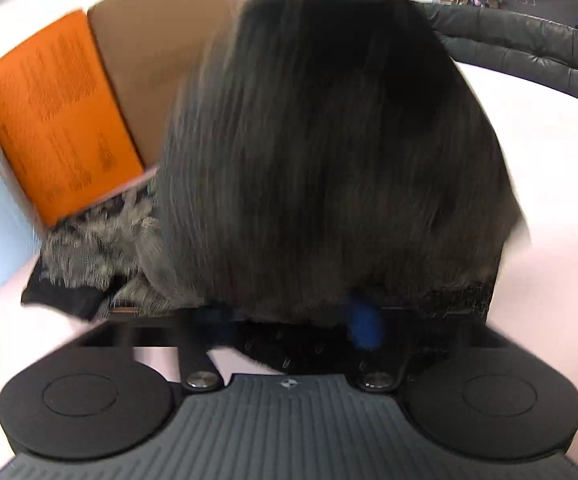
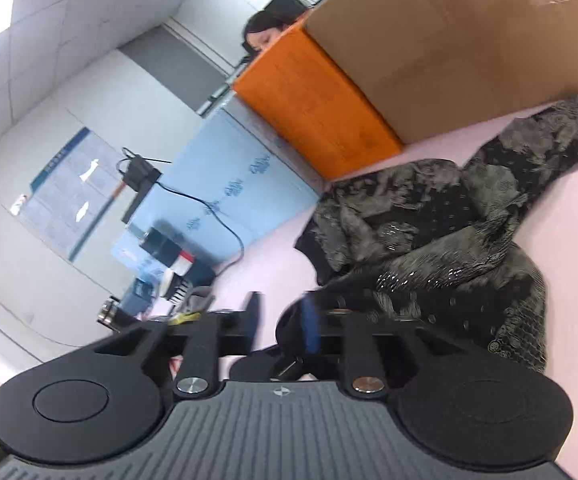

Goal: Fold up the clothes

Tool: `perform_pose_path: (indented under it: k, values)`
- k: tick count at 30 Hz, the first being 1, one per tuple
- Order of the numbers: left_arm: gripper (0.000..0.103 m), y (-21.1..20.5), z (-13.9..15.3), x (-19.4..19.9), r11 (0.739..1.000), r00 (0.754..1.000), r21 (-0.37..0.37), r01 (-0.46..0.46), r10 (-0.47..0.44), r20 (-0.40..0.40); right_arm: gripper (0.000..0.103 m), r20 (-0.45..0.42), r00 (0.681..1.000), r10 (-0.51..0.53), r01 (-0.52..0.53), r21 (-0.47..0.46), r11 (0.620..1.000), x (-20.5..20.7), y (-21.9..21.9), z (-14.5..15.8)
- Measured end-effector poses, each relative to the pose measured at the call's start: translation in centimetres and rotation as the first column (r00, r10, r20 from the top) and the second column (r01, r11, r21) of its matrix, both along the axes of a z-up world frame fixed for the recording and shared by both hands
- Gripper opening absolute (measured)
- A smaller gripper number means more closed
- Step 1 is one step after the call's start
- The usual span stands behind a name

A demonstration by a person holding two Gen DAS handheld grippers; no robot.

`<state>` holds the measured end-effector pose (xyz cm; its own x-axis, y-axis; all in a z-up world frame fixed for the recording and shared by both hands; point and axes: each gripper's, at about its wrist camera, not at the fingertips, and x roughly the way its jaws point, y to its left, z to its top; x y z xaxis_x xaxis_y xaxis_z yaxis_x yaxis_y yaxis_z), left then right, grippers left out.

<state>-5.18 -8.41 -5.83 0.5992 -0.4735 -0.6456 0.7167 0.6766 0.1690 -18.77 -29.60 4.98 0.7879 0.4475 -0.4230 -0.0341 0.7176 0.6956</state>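
A dark garment with a grey pattern and small shiny dots (image 2: 429,248) lies crumpled on the pink table (image 2: 273,248), in front of a cardboard box. In the left wrist view a large dark fold of cloth (image 1: 329,160), badly blurred, rises close before the camera. It hides most of the table. My left gripper (image 1: 289,326) has its blue pads (image 1: 363,320) standing apart, with dotted black fabric lying between them. My right gripper (image 2: 281,320) is open at the garment's near left edge. Pink table shows between its fingers.
The cardboard box (image 2: 449,40) with an orange side (image 2: 313,108) stands at the back of the table, also the box (image 1: 149,60) in the left wrist view. A light blue board (image 2: 217,184), a cable and small clutter sit left. A person (image 2: 265,32) sits behind the box. A dark padded seat (image 1: 529,48) curves behind the table.
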Motion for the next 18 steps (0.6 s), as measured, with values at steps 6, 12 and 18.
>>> perform_pose_path:
  k: [6,12,18]
  values:
    - [0.013,7.0,1.8,0.4,0.98,0.985,-0.101,-0.172,0.172,-0.005,0.077,-0.117,0.971,-0.21,0.177,-0.24,0.954,-0.4,-3.3,-3.3]
    - [0.087,9.9,1.9,1.5,0.936,0.943,-0.123,-0.331,0.324,-0.075,0.076,-0.235,0.918,-0.32,0.19,-0.447,0.874,2.9,-4.5,-10.2]
    - [0.087,8.5,2.0,2.6,0.934,0.939,-0.115,-0.34,0.33,-0.096,0.003,-0.176,0.951,-0.254,0.134,-0.507,0.852,3.4,-3.2,-10.7]
